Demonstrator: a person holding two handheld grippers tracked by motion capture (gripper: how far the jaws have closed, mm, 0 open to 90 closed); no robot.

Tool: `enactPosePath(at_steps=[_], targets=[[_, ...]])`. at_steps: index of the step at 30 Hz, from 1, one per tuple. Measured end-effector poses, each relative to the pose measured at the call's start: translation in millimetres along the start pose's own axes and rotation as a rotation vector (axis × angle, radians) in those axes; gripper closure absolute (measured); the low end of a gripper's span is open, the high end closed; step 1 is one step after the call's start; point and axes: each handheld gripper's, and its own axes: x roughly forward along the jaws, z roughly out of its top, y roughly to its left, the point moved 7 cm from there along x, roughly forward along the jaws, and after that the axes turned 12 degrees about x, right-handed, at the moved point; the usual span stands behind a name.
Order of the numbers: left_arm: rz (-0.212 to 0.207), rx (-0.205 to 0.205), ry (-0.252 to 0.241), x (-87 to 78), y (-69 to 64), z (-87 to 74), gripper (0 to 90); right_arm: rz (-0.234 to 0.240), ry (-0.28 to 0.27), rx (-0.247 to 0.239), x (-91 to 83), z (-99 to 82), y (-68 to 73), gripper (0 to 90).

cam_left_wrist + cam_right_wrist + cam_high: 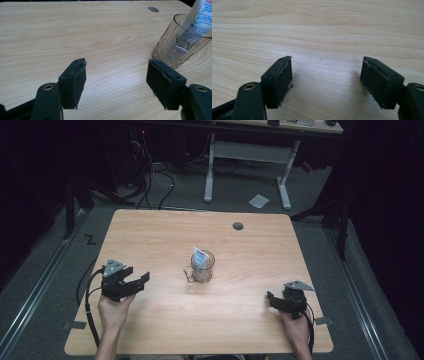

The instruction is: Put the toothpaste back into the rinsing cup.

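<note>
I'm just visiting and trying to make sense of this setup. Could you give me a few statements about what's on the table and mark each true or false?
1. A clear cup stands near the middle of the table. True.
2. A white tube stands in the cup. True.
3. The left gripper holds the cup. False: it is open and apart from the cup, which stands beyond its jaws in the left gripper view.
4. The right gripper is shut. False: its jaws stand wide apart over bare wood.
5. The cup lies on its side. False: it stands upright.
</note>
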Motion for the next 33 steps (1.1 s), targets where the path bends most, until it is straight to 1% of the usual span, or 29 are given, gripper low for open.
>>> enactPosePath(at_steps=[4, 14, 24, 28, 33], targets=[[-0.012, -0.014, 0.006, 1.6, -1.3, -4.2, 32.5, 0.000, 0.000, 0.000, 0.0, 0.0, 0.1, 25.4], [-0.020, -0.019, 0.041, 7.7, -3.5, -17.2, 32.6, 0.000, 0.001, 0.000, -0.1, -0.2, 0.2, 25.4], [-0.019, -0.030, 0.053, 13.1, -5.2, -24.7, 32.5, 0.000, 0.001, 0.001, -0.1, -0.2, 0.2, 25.4], [-0.010, -0.029, 0.067, 16.2, -4.9, -28.6, 32.5, 0.000, 0.001, 0.001, -0.1, -0.2, 0.2, 25.4], [-0.014, -0.031, 0.078, 21.2, -6.0, -34.0, 32.3, 0.001, 0.000, -0.001, -0.1, -0.1, 0.2, 25.4]])
